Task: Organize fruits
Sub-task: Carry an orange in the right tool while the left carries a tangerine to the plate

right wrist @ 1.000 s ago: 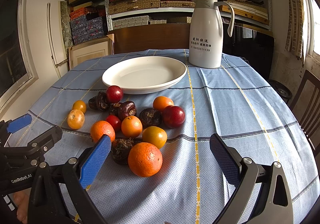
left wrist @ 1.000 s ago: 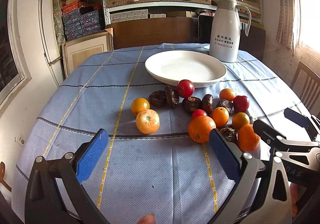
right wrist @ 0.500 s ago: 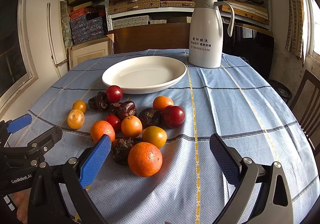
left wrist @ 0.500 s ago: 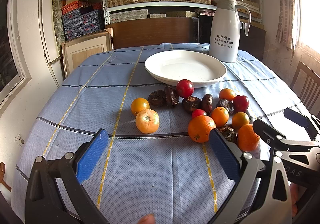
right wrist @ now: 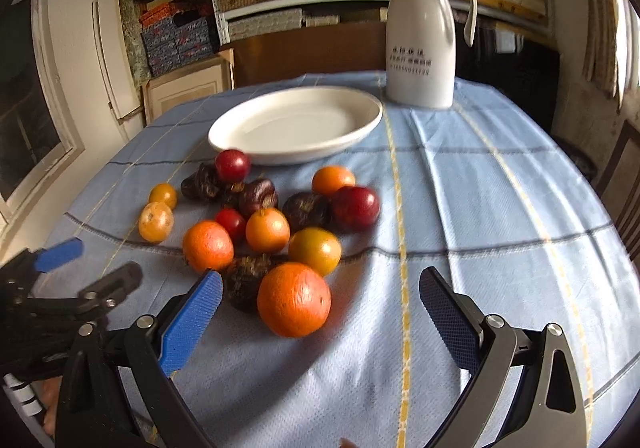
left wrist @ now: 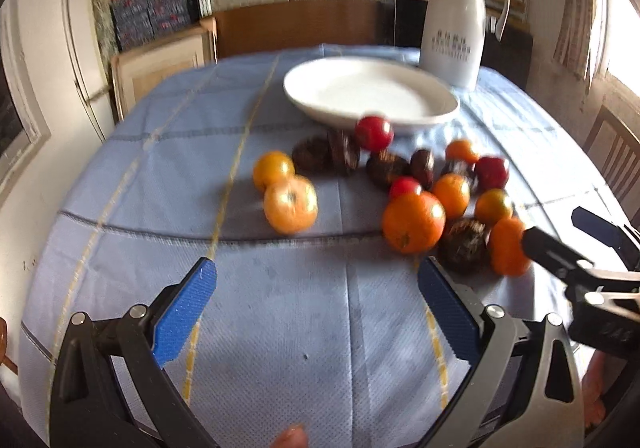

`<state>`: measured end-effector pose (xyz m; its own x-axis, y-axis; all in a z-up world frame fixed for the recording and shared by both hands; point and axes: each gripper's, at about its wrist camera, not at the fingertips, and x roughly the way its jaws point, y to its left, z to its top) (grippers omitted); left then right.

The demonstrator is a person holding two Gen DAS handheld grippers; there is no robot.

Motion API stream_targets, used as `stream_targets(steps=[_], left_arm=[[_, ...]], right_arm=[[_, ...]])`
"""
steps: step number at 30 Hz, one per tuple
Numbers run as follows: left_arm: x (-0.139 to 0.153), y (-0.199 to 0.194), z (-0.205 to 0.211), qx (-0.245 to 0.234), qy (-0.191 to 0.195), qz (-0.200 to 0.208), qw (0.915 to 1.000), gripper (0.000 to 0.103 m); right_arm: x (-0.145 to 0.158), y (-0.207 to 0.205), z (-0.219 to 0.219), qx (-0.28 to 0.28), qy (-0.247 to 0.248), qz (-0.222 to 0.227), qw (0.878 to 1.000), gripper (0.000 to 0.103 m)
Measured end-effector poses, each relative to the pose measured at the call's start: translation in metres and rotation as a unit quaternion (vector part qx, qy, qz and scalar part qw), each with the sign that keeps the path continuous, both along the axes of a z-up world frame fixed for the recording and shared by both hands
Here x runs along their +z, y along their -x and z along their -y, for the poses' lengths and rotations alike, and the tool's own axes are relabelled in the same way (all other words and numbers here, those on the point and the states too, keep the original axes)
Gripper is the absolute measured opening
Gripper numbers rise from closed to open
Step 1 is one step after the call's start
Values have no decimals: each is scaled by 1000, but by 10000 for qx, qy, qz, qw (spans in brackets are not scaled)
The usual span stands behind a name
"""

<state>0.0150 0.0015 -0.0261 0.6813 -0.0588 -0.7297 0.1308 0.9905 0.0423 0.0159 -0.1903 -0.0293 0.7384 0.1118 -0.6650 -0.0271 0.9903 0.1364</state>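
Fruits (right wrist: 267, 230) lie loose on the table (right wrist: 480, 208), near the bare plate (right wrist: 296, 124). Both tools, left (left wrist: 316, 288) and right (right wrist: 320, 300), gape, holding nothing. Approach stage; next, close on the nearest orange (right wrist: 294, 299).

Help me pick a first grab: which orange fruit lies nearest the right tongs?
The biggest orange, just ahead of the open right tongs, in front of all other fruit.
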Motion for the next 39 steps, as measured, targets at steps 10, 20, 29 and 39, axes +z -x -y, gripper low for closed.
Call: stream_targets(steps=[10,20,29,39], left_arm=[[-39,-12,1,-107,-385,-796,9960,99],[-38,-16,-9,-302,-47,-923,9953,99],[-22,-38,6,-699,-309,-395,9963,95],[-27,-80,-22,-567,-73,-549,9969,49]], right_arm=[[-30,-3,13,456,182,-947,9943,100],[-33,-9,15,1009,337,-1093,9883,100],[-23,-22,11,1158,-388,-849,9889,73],[-27,-30,7,1375,-523,-855,9854,47]])
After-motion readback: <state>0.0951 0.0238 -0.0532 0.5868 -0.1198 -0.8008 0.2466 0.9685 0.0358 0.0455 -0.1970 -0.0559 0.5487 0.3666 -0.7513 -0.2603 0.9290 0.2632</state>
